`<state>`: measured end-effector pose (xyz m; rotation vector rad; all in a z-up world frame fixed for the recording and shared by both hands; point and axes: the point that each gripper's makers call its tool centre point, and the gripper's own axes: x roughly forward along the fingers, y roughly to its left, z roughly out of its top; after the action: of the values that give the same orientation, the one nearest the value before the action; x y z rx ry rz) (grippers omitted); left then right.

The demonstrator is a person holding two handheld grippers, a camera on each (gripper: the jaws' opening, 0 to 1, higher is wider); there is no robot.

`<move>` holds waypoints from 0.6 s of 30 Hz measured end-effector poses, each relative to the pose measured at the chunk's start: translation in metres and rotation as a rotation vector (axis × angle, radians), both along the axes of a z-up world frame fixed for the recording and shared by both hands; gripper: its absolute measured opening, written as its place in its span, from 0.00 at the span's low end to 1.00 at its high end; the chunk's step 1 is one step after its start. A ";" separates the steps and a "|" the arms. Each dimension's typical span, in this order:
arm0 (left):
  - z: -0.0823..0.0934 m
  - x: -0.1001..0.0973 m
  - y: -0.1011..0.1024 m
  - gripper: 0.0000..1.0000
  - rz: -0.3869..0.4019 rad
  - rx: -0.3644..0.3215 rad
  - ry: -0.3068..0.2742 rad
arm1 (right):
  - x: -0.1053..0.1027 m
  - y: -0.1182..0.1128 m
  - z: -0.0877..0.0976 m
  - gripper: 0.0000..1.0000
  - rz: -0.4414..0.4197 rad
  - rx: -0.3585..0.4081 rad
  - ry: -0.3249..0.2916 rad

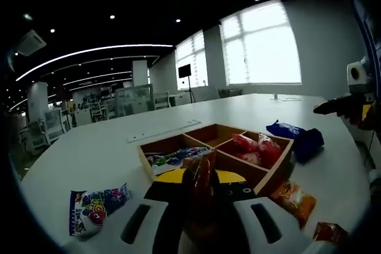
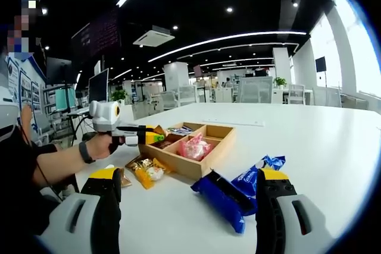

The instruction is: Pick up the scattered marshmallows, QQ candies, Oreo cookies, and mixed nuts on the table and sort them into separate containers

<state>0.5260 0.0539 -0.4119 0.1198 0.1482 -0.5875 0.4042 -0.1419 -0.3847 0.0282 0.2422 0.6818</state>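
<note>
Left tongs (image 1: 199, 197) are closed on a brown snack packet (image 1: 198, 188), held at lower centre of the left gripper view before the wooden divided tray (image 1: 271, 176) on the white worktop (image 1: 107, 147). Right tongs (image 2: 186, 206) are open, jaws flanking two blue Oreo packets (image 2: 223, 197) at lower centre of the right gripper view. Pink packets (image 2: 195, 147) are seen in one tray compartment.

place: open-plan office
light: ceiling strips (image 2: 226, 40), big windows (image 1: 261, 46)
furniture: desks with monitors (image 2: 98, 87) and chairs (image 2: 256, 90) beyond the white tabletop (image 2: 309, 147)
</note>
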 end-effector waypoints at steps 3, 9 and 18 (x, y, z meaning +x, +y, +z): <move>0.001 0.000 0.000 0.27 -0.002 -0.009 0.000 | 0.001 0.001 0.000 0.90 0.001 -0.001 -0.001; 0.001 -0.002 -0.003 0.35 -0.016 -0.046 0.010 | 0.001 0.001 -0.002 0.89 0.000 -0.006 0.004; 0.003 -0.007 -0.010 0.44 -0.047 -0.063 0.001 | -0.001 0.001 -0.003 0.89 0.009 -0.026 0.007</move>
<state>0.5185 0.0443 -0.4091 0.0620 0.1279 -0.6381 0.4028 -0.1413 -0.3875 0.0051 0.2580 0.6872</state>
